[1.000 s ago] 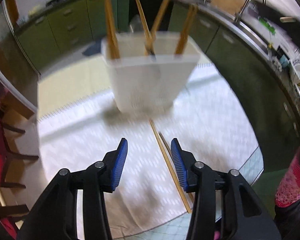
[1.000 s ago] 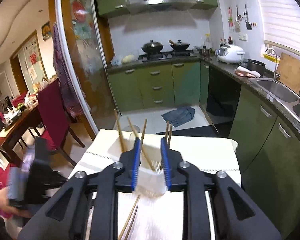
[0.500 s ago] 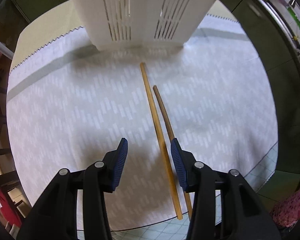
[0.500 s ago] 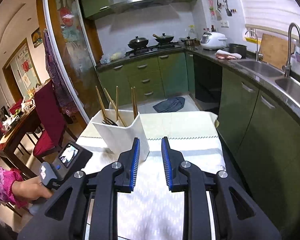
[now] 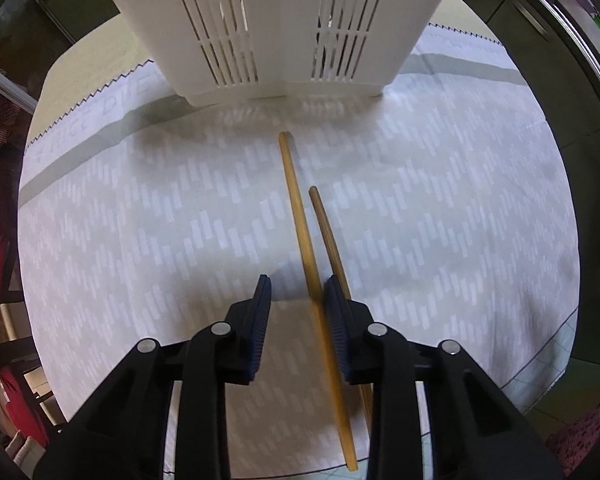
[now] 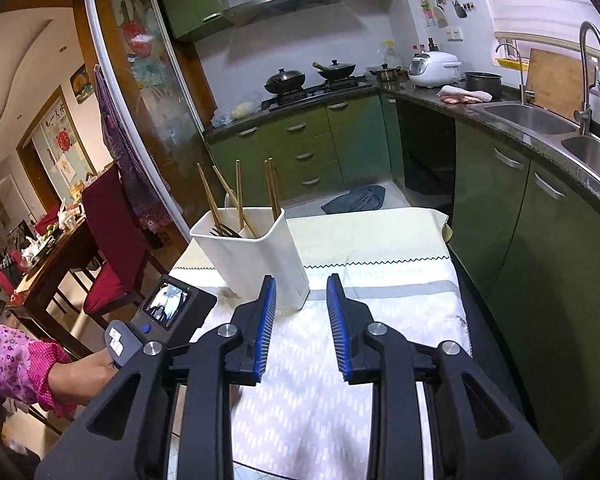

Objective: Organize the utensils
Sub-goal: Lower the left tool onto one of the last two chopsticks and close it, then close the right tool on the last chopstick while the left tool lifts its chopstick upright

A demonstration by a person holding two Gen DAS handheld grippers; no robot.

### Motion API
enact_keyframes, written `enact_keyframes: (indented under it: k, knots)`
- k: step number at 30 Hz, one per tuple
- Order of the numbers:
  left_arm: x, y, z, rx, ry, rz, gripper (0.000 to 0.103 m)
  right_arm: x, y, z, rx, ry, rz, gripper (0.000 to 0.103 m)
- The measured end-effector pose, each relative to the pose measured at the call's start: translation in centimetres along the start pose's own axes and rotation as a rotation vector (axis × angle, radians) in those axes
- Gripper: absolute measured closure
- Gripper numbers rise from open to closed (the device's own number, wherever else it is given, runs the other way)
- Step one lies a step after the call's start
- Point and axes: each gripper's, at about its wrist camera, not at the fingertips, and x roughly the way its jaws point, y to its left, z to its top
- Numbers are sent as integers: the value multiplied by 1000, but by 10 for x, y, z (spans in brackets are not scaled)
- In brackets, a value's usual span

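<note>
Pale bamboo chopstick (image 5: 300,216) lies on the white patterned tablecloth (image 5: 140,220), running from before the white slotted utensil holder (image 5: 276,28) toward the cloth's near edge, between the closing jaws of the left gripper (image 5: 295,292), against its right pad. A darker chopstick (image 5: 326,232) lies just outside. The right gripper (image 6: 301,292), empty, hovers slightly spread and opening.

Two loose chopsticks (image 5: 300,216); one holder (image 5: 284,28).

Chopsticks (image 6: 239,194) upright in white holder (image 6: 256,256)
</note>
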Motion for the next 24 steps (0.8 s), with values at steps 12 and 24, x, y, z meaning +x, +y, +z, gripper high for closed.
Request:
enact_keyframes:
  k: [12, 24]
  knots:
    - [-5, -5, 5, 9, -40, -44, 96, 34, 27, -29, -3, 105, -19, 76]
    - [-43, 78, -27, -35, -151, -62, 97, 175, 89, -106, -134, 507, -54, 76]
